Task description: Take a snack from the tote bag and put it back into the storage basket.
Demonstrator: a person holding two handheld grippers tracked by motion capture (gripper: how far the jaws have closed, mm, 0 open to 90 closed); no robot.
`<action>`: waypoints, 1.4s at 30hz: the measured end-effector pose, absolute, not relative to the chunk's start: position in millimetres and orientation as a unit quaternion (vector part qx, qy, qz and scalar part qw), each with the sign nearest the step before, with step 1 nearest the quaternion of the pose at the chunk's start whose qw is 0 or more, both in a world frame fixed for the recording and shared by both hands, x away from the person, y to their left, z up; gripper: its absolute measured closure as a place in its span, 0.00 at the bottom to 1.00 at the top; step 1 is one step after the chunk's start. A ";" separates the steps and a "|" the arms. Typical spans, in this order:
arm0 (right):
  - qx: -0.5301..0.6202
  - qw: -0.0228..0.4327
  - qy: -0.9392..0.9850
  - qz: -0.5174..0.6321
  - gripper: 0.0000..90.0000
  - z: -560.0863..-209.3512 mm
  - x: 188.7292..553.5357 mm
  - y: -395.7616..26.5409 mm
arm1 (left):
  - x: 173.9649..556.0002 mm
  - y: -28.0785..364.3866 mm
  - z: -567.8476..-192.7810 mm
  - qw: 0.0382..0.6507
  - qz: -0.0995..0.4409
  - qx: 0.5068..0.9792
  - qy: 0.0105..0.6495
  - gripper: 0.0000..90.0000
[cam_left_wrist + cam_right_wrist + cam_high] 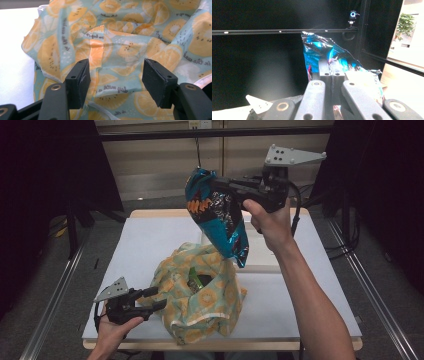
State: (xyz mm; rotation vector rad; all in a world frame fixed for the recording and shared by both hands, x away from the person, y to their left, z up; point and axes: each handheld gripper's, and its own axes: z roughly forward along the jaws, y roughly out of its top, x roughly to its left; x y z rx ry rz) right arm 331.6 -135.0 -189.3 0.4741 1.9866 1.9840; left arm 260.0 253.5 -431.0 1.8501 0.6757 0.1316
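A lab or recording rig rather than a home. White-topped table with a wooden edge, flanked by metal floor rails and dark curtains on both sides. Black frame bar overhead carrying a small camera with a lit ring. Grey carpeted floor, loose cables, pale panelled wall behind.

I log: white-topped table with wooden edging; grey floor; metal rails along both table sides; dark curtains left and right; beige panelled wall behind; dim light.
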 end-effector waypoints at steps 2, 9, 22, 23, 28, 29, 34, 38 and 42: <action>0.170 0.153 0.689 0.688 1.00 -188.5 331.6 -140.6 | 260.0 253.3 -431.2 0.551 0.054 0.782 0.285 0.44; 0.190 0.176 0.686 0.680 1.00 -188.7 330.3 -162.5 | 258.9 255.1 -429.6 0.555 0.056 0.779 0.287 0.44; 0.255 0.198 0.691 0.647 1.00 -228.4 341.4 -199.9 | 257.9 254.4 -428.3 0.558 0.056 0.778 0.282 0.43; 0.259 0.200 0.691 0.644 1.00 -232.6 341.9 -202.1 | 257.8 254.5 -428.2 0.558 0.056 0.778 0.282 0.43; 0.277 0.196 0.687 0.643 1.00 -252.6 345.7 -212.6 | 258.2 255.4 -428.1 0.556 0.056 0.780 0.280 0.43; 0.282 0.195 0.686 0.642 1.00 -256.1 346.4 -214.4 | 258.0 255.1 -428.2 0.557 0.056 0.779 0.282 0.43; 0.293 0.196 0.683 0.640 1.00 -268.8 351.8 -221.4 | 257.5 255.1 -427.6 0.557 0.056 0.778 0.283 0.43; 0.308 0.200 0.686 0.629 1.00 -277.2 359.3 -226.4 | 256.7 256.1 -427.5 0.559 0.059 0.775 0.288 0.43; 0.313 0.197 0.683 0.629 1.00 -286.9 367.8 -231.6 | 257.1 256.2 -427.6 0.560 0.057 0.775 0.287 0.43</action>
